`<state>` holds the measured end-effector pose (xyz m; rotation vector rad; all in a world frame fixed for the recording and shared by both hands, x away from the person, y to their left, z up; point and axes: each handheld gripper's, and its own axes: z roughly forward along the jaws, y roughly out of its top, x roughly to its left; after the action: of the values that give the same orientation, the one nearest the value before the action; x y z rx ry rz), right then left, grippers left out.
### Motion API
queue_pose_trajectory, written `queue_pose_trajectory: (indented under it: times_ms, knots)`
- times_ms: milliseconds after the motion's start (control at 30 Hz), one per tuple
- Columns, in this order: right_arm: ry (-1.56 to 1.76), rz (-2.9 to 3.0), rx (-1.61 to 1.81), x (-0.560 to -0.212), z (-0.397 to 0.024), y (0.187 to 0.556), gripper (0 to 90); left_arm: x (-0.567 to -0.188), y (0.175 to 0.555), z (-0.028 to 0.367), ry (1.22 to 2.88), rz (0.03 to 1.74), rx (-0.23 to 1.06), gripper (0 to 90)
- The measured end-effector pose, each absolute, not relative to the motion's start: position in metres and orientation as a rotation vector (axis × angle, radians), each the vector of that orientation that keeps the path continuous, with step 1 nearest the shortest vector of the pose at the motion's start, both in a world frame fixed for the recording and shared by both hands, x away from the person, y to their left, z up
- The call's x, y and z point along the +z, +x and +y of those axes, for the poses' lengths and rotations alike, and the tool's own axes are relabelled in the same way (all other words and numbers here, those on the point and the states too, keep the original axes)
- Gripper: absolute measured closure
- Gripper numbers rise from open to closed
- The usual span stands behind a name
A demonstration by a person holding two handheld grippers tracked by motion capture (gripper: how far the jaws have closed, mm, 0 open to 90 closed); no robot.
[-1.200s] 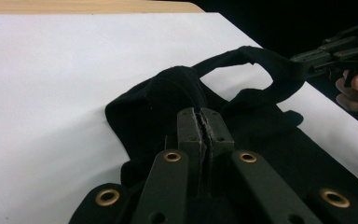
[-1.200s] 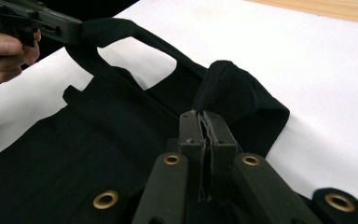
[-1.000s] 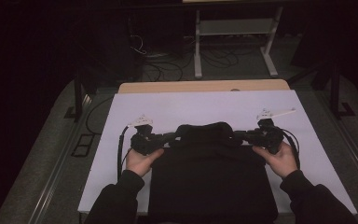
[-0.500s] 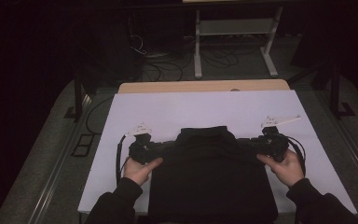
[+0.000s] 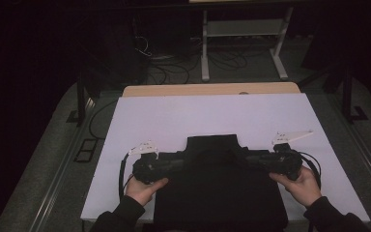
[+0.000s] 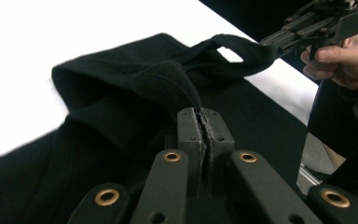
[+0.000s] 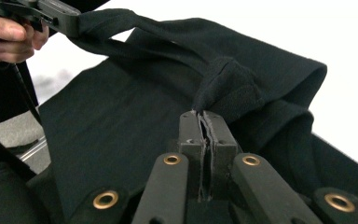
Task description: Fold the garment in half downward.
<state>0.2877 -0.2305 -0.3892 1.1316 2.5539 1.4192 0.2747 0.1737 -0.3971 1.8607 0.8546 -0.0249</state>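
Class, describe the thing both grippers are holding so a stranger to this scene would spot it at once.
Start at the white table. On its near half lies a black garment, the one dark cloth on the pale surface. The left gripper and right gripper each pinch a fold near its far edge.

A flat white rectangular sheet [image 5: 222, 116] is covering most of the table, lying square to its edges. A strip of the light wooden tabletop [image 5: 207, 90] is showing along the far edge of that sheet. Beyond the table, a white metal frame with two legs [image 5: 244, 43] is standing on the dark floor, and thin black cables [image 5: 166, 67] are trailing in loose loops on the floor just beside its left leg.
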Motion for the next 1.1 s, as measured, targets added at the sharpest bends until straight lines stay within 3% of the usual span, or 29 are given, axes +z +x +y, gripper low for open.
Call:
queue_pose_trajectory:
  times_ms: [1100]
  knots:
    - [1.064,2.903,1.189,-0.422,-0.213,0.262,85.6,-0.423,0.255,0.168,2.076,0.797,-0.197,86.3]
